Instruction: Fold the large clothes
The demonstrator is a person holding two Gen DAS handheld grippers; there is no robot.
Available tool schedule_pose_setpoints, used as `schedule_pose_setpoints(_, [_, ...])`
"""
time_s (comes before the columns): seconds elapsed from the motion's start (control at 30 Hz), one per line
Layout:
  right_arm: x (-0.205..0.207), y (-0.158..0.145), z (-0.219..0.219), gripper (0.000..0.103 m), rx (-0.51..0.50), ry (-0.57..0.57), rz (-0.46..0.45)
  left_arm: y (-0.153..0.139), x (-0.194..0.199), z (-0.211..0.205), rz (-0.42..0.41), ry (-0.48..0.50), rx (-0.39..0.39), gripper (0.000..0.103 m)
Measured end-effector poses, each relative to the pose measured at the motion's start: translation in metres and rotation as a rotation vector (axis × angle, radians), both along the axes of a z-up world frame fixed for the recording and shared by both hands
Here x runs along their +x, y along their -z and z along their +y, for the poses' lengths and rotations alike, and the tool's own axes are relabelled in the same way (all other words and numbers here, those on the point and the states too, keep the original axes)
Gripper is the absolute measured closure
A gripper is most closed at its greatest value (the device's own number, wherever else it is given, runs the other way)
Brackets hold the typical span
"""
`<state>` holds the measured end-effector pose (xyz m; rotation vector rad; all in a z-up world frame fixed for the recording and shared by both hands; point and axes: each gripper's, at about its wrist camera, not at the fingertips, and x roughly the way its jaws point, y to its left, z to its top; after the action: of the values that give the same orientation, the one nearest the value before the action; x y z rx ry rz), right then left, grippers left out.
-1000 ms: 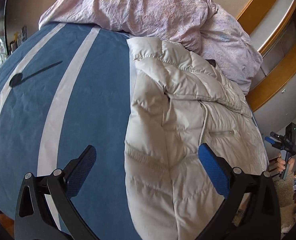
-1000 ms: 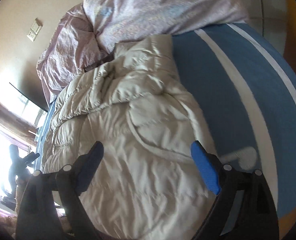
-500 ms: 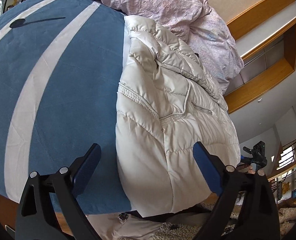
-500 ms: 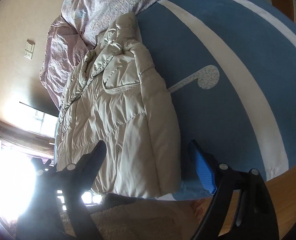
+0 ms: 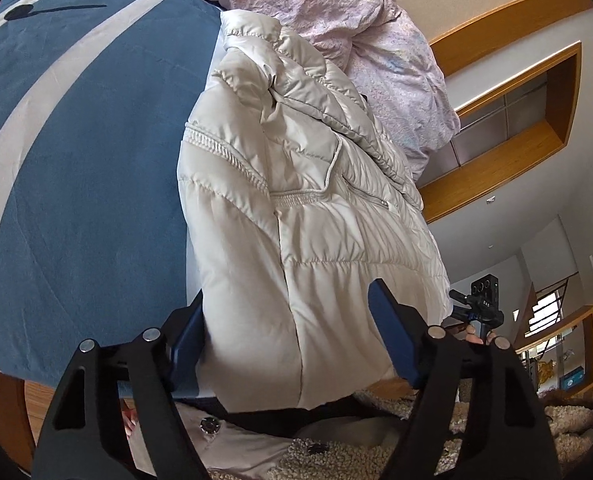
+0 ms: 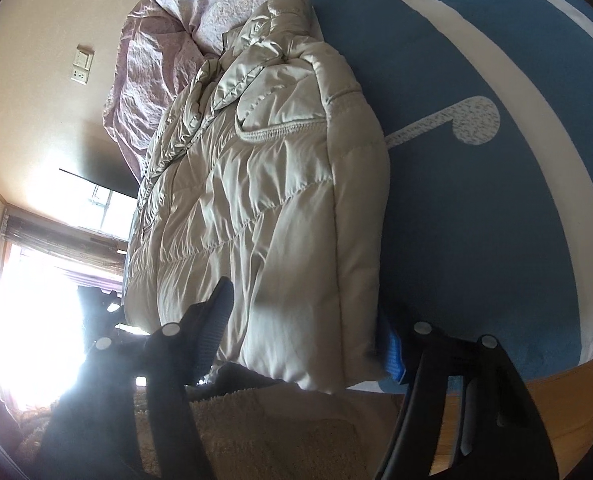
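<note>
A cream puffer jacket [image 5: 296,200] lies lengthwise on the blue bedspread [image 5: 96,160], its hem hanging over the bed's near edge. My left gripper [image 5: 286,300] straddles the hem's left corner. Its jaws are closing with the padded cloth between them, and the left pad is half hidden behind the jacket's edge. In the right wrist view the same jacket [image 6: 264,184] fills the middle. My right gripper [image 6: 304,304] straddles the hem's right corner, jaws closing around the cloth, the right pad tucked behind the jacket's side. The right gripper [image 5: 478,304] also shows small in the left wrist view, in a hand.
A crumpled lilac duvet [image 5: 336,12] is heaped at the head of the bed. The bedspread has white stripes [image 6: 516,92] and a golf-club motif [image 6: 468,120]. Below the bed edge lie a shaggy beige rug [image 6: 264,432] and wooden floor [image 6: 436,440]. A bright window [image 6: 36,300] glares at the left.
Both grippers have come down to the near edge of the bed, and the jacket's hem now lies between their fingers. Both pairs of jaws have narrowed. The jacket has not moved.
</note>
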<state>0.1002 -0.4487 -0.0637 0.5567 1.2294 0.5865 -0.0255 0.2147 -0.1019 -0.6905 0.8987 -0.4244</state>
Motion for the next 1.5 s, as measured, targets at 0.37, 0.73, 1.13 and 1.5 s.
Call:
schedule_pose_setpoints(0.37, [-0.010, 0.004, 0.020, 0.060, 0.014, -0.018, 0.014, 0.005, -0.016, 0.005, 0.077, -0.052, -0.066, 0.052])
schedule_pose_setpoints(0.73, [-0.007, -0.032, 0.025, 0.085, -0.003, 0.069, -0.147, -0.033, -0.019, 0.007, -0.037, -0.157, -0.017, 0.093])
schedule_pose_setpoints(1.13, [0.031, -0.122, 0.044, 0.086, -0.027, 0.278, -0.530, -0.110, 0.036, 0.029, -0.272, -0.331, -0.094, 0.094])
schedule_pose_setpoints(1.5, [0.126, -0.169, 0.091, 0.086, -0.155, 0.419, -0.717, -0.164, 0.139, 0.042, -0.373, -0.430, -0.022, 0.094])
